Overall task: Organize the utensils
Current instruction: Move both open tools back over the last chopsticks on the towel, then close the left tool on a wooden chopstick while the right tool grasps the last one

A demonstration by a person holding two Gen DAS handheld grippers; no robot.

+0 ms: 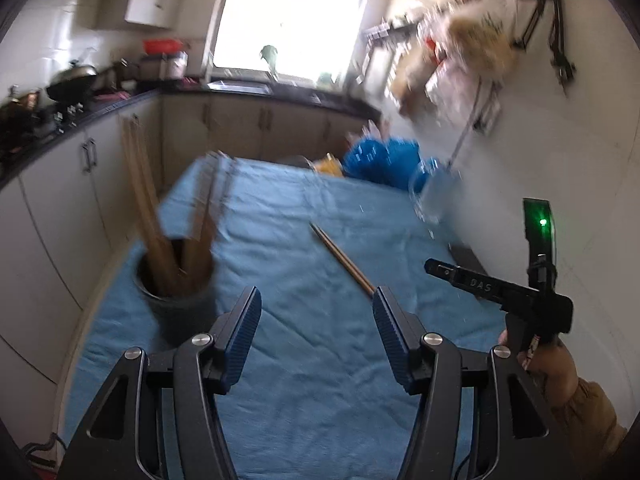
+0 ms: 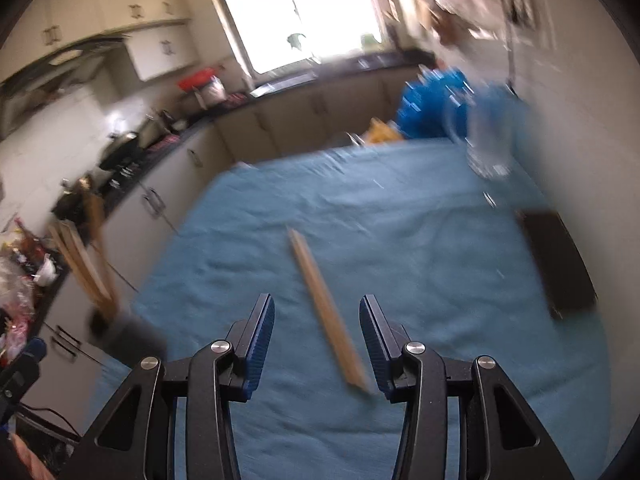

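A pair of wooden chopsticks [image 1: 342, 258] lies on the blue cloth [image 1: 304, 380] in mid table. A dark cup [image 1: 176, 296] at the left holds several wooden chopsticks standing up. My left gripper [image 1: 316, 324] is open and empty above the cloth, right of the cup. In the right wrist view the chopsticks [image 2: 326, 312] lie between the fingers of my open right gripper [image 2: 317, 344], their near end by the right finger. The cup [image 2: 128, 334] shows at the left there, blurred. The right gripper's body [image 1: 520, 300] shows at the right of the left view.
A clear glass [image 1: 436, 192] stands at the table's far right, also in the right wrist view [image 2: 490, 140]. A dark flat object [image 2: 558, 260] lies on the right edge. Blue bags [image 1: 380, 160] sit behind the table. A kitchen counter [image 1: 80, 116] runs along the left.
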